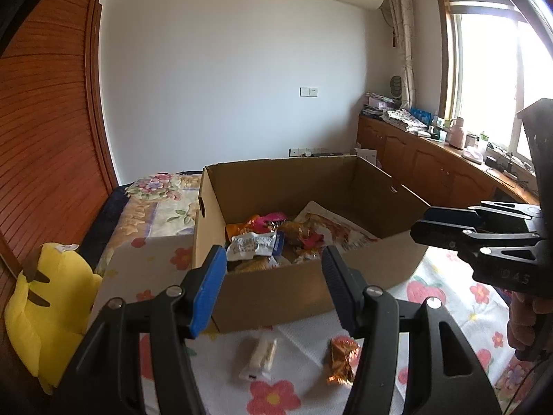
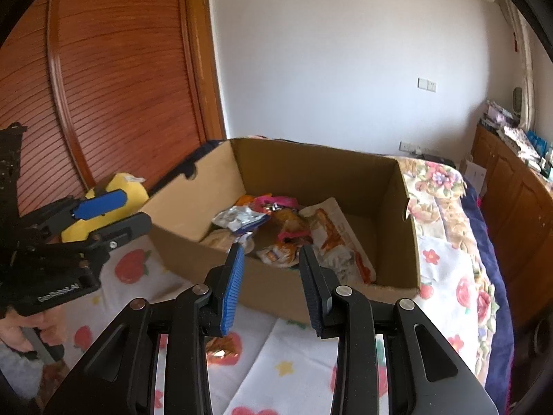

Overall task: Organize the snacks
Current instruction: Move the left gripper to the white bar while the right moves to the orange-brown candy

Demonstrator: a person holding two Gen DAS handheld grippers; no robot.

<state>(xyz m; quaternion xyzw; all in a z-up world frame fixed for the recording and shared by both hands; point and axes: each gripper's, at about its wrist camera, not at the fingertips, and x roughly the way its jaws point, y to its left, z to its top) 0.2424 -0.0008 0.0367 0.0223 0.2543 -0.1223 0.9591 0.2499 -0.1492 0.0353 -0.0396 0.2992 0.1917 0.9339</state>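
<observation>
Both of your hand-held grippers hang spread and empty. Under your left hand-held gripper (image 1: 273, 276), a white wafer packet (image 1: 262, 353) and an orange foil packet (image 1: 342, 359) lie on the bed, lengthwise away from you; beyond them, the cardboard box (image 1: 276, 297).

Bed (image 1: 446, 294): box (image 1: 311, 294); perhaps two snacks (image 1: 340, 359).

Cardboard box (image 1: 304, 290) matt brown; snack wrappers (image 1: 255, 245) glossy plastic/foil; bed sheet (image 1: 297, 356) soft printed cloth; wardrobe (image 2: 114, 69) slatted, semi-gloss wood.
</observation>
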